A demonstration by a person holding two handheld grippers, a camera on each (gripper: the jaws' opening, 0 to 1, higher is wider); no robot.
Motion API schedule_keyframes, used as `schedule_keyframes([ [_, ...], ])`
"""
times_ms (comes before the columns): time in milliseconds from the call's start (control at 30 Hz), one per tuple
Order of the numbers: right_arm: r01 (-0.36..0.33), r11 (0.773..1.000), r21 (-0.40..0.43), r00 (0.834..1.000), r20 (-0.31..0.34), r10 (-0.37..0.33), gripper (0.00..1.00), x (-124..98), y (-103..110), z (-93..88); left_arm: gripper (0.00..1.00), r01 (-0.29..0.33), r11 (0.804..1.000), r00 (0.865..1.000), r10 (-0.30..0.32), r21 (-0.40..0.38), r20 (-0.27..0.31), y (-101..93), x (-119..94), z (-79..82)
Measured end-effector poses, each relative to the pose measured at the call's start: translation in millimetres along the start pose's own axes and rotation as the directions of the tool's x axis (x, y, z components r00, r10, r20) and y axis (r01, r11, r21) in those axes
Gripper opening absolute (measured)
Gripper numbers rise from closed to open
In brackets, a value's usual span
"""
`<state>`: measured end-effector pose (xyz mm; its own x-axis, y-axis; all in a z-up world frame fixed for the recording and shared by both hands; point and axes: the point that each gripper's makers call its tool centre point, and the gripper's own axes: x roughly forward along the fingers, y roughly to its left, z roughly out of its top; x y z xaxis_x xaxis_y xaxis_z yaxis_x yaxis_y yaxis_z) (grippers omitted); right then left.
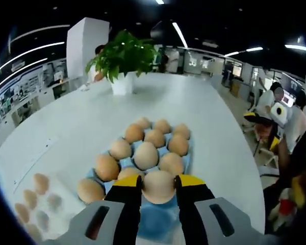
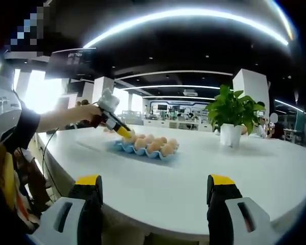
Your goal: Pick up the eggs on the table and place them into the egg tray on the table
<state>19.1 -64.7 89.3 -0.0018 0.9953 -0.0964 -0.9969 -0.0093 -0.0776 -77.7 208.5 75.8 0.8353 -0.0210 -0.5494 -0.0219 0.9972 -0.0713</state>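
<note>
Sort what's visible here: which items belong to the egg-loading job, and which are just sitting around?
Part of the job:
- egg held in the left gripper
- blue egg tray, mostly filled
- loose eggs on the table
- right gripper, open, holding nothing

Just lying about:
- potted plant
- white pillar

Surface (image 1: 204, 117): white, long, rounded at the near end.
Potted plant (image 1: 123, 55): green leaves in a white pot (image 1: 123, 84), upright on the far part of the surface; also in the right gripper view (image 2: 233, 113).
Pillar (image 1: 85, 43): white, square, behind the plant.
Ceiling lights (image 1: 179, 34): long bright strips on a dark ceiling.
Seated person (image 1: 275, 109): at the right edge, beside the surface.
</note>
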Motion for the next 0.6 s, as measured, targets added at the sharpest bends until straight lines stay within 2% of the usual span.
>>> schedule_keyframes([
  [600,-0.004,1.000,0.002,1.000,0.000,0.004,0.88,-0.3,0.2,-0.2,0.26,0.006,1.000,1.000,-0.006,0.020,-0.013,-5.8,6.8,-9.7],
])
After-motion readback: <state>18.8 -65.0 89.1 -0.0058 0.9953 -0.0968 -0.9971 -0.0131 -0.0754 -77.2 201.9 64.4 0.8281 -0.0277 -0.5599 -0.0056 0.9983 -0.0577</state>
